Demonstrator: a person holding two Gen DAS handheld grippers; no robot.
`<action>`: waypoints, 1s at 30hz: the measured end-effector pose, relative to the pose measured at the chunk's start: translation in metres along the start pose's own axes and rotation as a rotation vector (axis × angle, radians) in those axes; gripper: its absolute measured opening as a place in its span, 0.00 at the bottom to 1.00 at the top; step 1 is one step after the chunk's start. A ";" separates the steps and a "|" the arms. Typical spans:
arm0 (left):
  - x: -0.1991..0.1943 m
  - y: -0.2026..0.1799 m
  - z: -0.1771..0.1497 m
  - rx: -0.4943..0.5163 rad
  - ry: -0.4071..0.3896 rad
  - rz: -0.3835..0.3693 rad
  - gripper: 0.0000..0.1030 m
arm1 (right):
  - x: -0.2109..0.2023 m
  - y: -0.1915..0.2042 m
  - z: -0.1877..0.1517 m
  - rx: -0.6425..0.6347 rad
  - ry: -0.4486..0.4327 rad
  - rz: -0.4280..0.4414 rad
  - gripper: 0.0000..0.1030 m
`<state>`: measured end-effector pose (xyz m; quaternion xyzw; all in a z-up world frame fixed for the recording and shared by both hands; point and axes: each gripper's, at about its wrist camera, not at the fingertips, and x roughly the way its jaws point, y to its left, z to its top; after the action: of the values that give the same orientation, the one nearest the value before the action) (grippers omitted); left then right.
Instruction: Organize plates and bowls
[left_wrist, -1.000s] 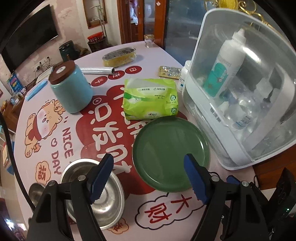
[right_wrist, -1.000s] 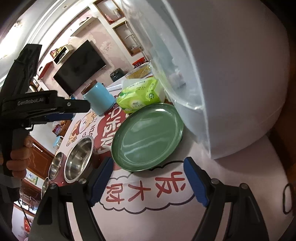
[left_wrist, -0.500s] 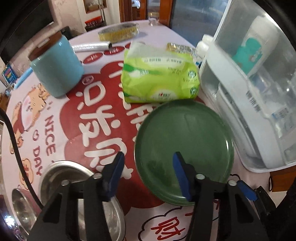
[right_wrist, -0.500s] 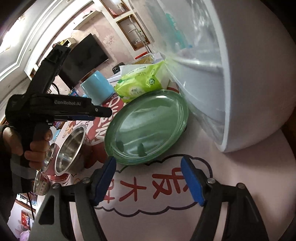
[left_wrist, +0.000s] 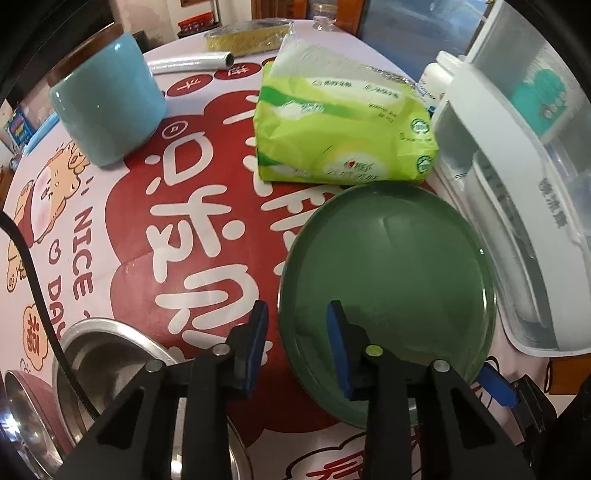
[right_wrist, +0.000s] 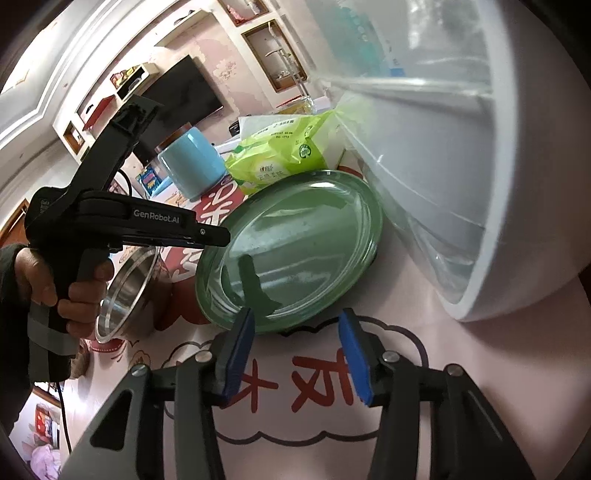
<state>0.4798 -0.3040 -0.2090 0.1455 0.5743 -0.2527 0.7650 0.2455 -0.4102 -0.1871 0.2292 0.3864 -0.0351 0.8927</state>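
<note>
A dark green plate (left_wrist: 399, 258) lies flat on the printed table cover; it also shows in the right wrist view (right_wrist: 295, 243). My left gripper (left_wrist: 297, 328) is open, its jaws narrowed, straddling the plate's near left rim, one finger over the plate and one outside it. My right gripper (right_wrist: 295, 343) is open and empty just short of the plate's near edge. A steel bowl (left_wrist: 110, 354) sits left of the plate, also seen in the right wrist view (right_wrist: 125, 291). A second steel bowl (left_wrist: 26, 410) lies further left.
A white and clear plastic cabinet (left_wrist: 517, 192) stands right against the plate. A green tissue pack (left_wrist: 340, 129) lies behind the plate. A blue canister (left_wrist: 107, 99), a metal tube (left_wrist: 192, 62) and a wrapped sponge (left_wrist: 247, 35) stand further back.
My left gripper has moved forward and down to the plate's rim and its jaws have narrowed. My right gripper has come closer to the plate and narrowed too.
</note>
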 end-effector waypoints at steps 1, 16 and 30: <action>0.000 -0.001 -0.001 -0.001 0.001 0.000 0.29 | 0.001 -0.001 0.000 0.002 0.004 -0.002 0.44; 0.009 -0.013 -0.002 0.048 -0.003 0.023 0.27 | 0.008 0.006 0.003 -0.040 -0.010 -0.030 0.42; 0.005 -0.014 -0.012 0.079 0.019 0.039 0.27 | 0.005 -0.002 0.003 -0.004 0.006 0.008 0.32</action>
<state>0.4631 -0.3106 -0.2167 0.1890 0.5681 -0.2588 0.7580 0.2504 -0.4129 -0.1893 0.2289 0.3881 -0.0301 0.8922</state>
